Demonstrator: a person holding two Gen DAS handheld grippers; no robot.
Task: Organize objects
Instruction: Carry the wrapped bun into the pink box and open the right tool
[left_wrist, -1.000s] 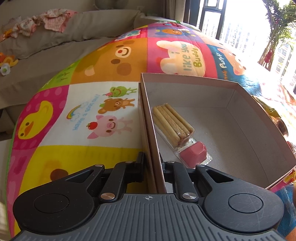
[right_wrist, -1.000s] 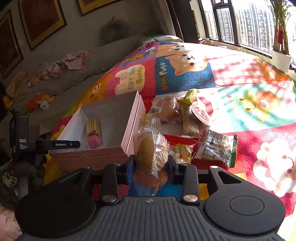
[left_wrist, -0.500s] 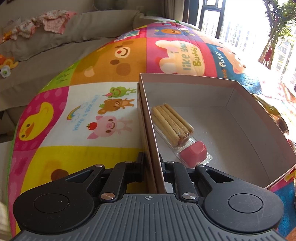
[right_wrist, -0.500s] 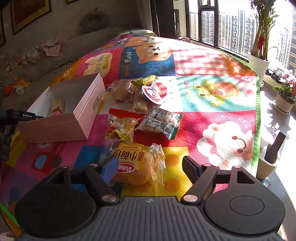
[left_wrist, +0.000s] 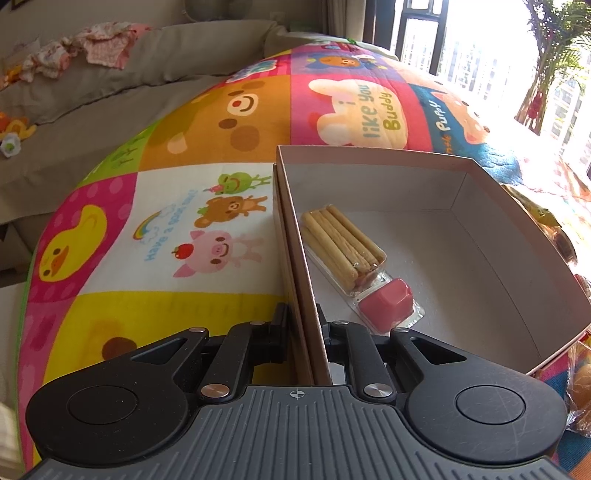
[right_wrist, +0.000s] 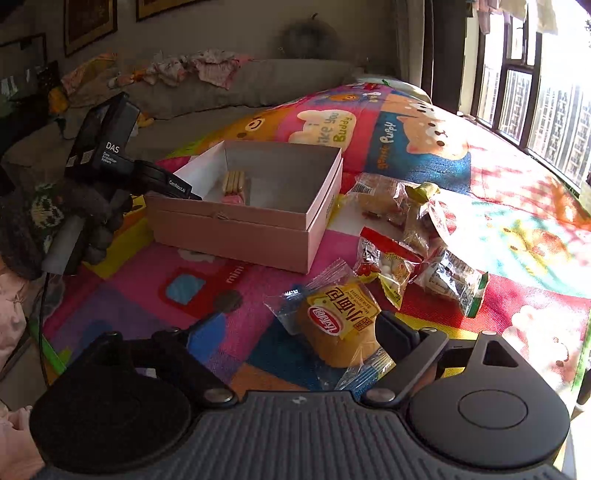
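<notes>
Box (left_wrist: 424, 258) wall stays pinched in your left tool (left_wrist: 303, 325), unmoved over the last second, with the biscuit stick pack (left_wrist: 354, 258) the only thing inside. On the right, the bread bun (right_wrist: 341, 325) you held a second ago now lies on the play mat (right_wrist: 221, 295), just ahead of your right tool (right_wrist: 295, 332), whose jaws stand wide. It never reached the box, so it needs regrasping; the other snacks (right_wrist: 417, 236) wait beside the box.

Floor cover: cartoon-animal play mat (right_wrist: 424, 140), multicoloured squares.
Sofa: grey-beige (right_wrist: 258, 85), 11 o'clock, crumpled clothes (right_wrist: 199, 66) on top.
Wall: framed pictures (right_wrist: 90, 22), 10 o'clock.
Window: dark-framed (right_wrist: 517, 96), 2 o'clock, strong sunlight.
</notes>
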